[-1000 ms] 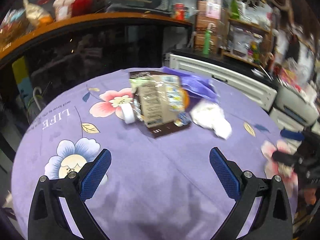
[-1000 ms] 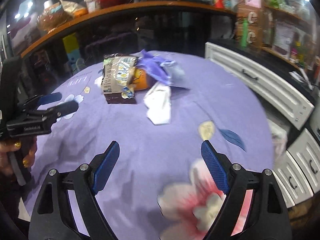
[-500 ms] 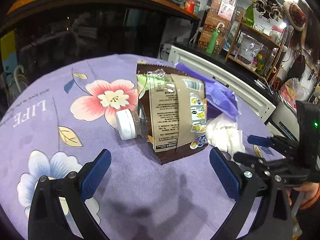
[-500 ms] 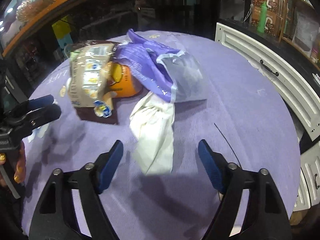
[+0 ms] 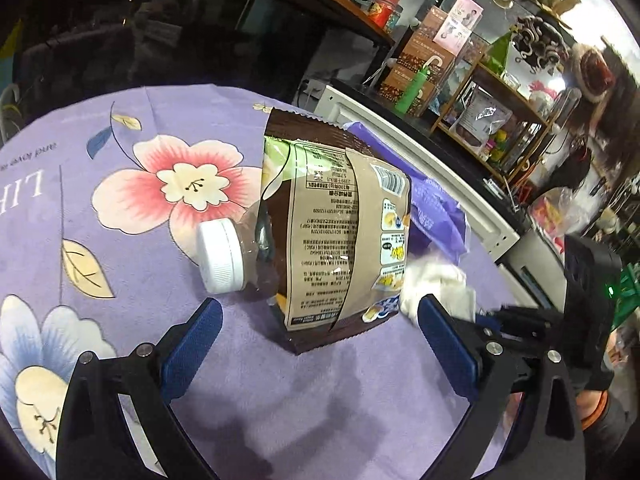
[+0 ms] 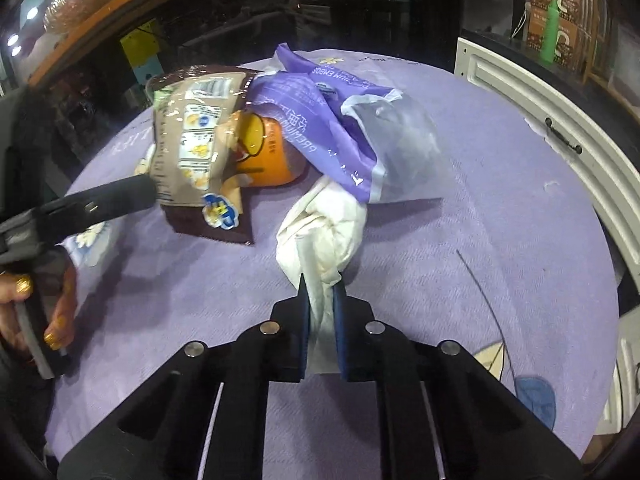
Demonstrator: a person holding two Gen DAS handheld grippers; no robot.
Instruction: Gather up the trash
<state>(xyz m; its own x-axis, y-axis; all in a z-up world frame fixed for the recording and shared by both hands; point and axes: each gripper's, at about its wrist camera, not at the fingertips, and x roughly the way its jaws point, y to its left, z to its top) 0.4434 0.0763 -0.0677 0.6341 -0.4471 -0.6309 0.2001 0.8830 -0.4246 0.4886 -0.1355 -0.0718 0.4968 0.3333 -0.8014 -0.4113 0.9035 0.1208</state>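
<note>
A brown snack bag lies over a bottle with a white cap; its orange body shows in the right wrist view. Behind them lies a purple plastic bag. My left gripper is open, its blue pads either side of the snack bag's near corner, a little short of it. A crumpled white tissue lies in front of the purple bag. My right gripper is closing its jaws on the tissue's near end, and the pads pinch it.
A purple flowered tablecloth covers the round table. White drawer fronts run along its far right side. Crowded shelves stand behind. A hand holds the left gripper's handle at the left edge.
Both grippers came forward and down toward the trash pile. The right jaws went from wide open to pinched on the white tissue. The left jaws stayed open.
</note>
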